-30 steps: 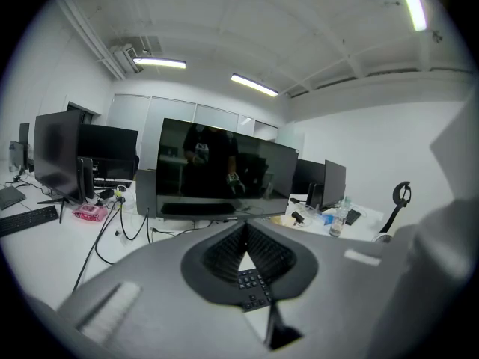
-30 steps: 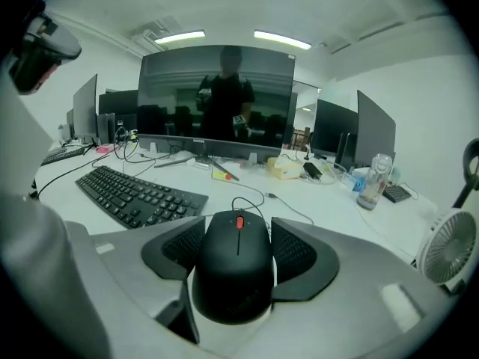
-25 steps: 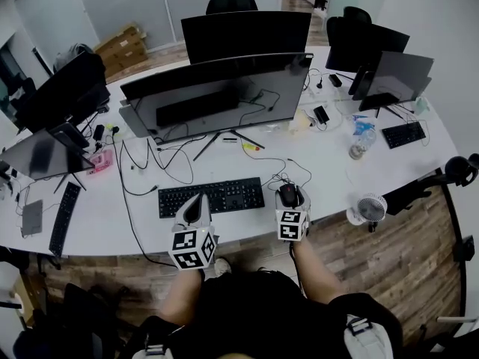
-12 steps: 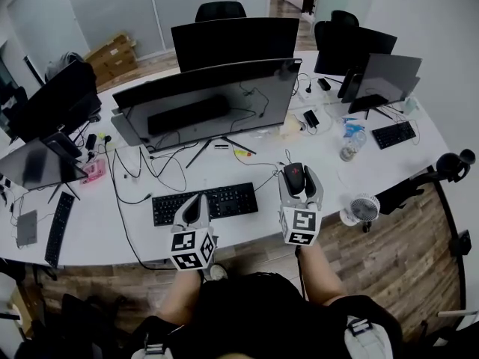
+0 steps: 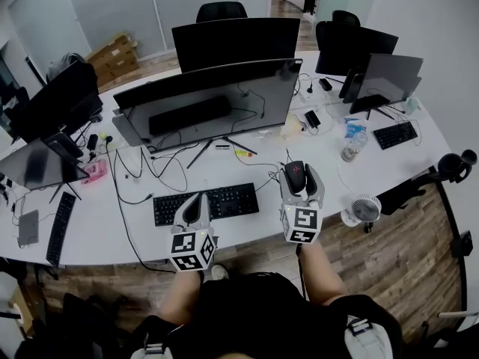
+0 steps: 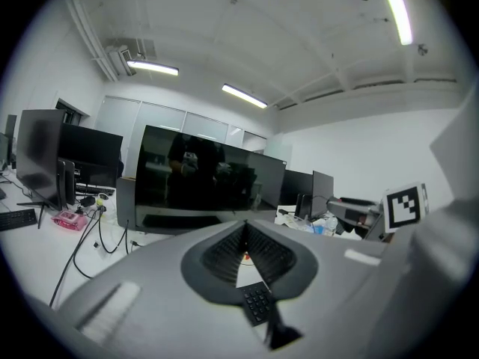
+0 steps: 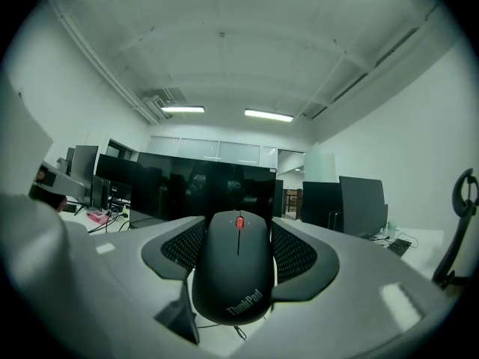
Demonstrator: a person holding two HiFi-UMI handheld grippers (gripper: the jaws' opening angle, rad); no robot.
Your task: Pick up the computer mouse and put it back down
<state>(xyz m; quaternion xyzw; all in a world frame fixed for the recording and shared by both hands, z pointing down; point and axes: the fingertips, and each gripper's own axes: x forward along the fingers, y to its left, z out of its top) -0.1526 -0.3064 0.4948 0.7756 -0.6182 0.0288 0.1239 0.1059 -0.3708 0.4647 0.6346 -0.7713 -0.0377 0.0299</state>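
- Gripping the computer mouse point(image 5: 295, 175), the right gripper point(image 5: 302, 181) is clamped on its two sides. In the right gripper view the black mouse point(image 7: 233, 271) fills the gap between the ribbed pads point(image 7: 299, 254), with its red wheel pointing away from the camera.
- The mouse appears to be raised a little above the white desk point(image 5: 247, 230), over the patch just right of the keyboard point(image 5: 206, 203). Its thin cable point(image 5: 269, 176) trails left toward the cables behind the keyboard.
- The left gripper point(image 5: 199, 200) hangs over the keyboard's near edge. In the left gripper view its jaws are pinched together at the tips and hold nothing point(image 6: 245, 226).
- The desk's curved front edge runs just beneath both grippers' marker cubes, with wooden floor point(image 5: 404, 260) beyond it.
- Bare desk lies to the right of the mouse, up to a small white fan point(image 5: 364, 209) standing at the rim.
- Farther back, the feet of the wide monitor's point(image 5: 209, 99) stand and loose cables take up the surface, so the free room is a strip along the front edge.
- A clear bottle point(image 5: 351, 148) stands upright, well behind the fan; I cannot tell how full it is.
- Cardboard boxes point(image 5: 112, 51) sit on the floor past the far side of the desk, and their contents are not visible.
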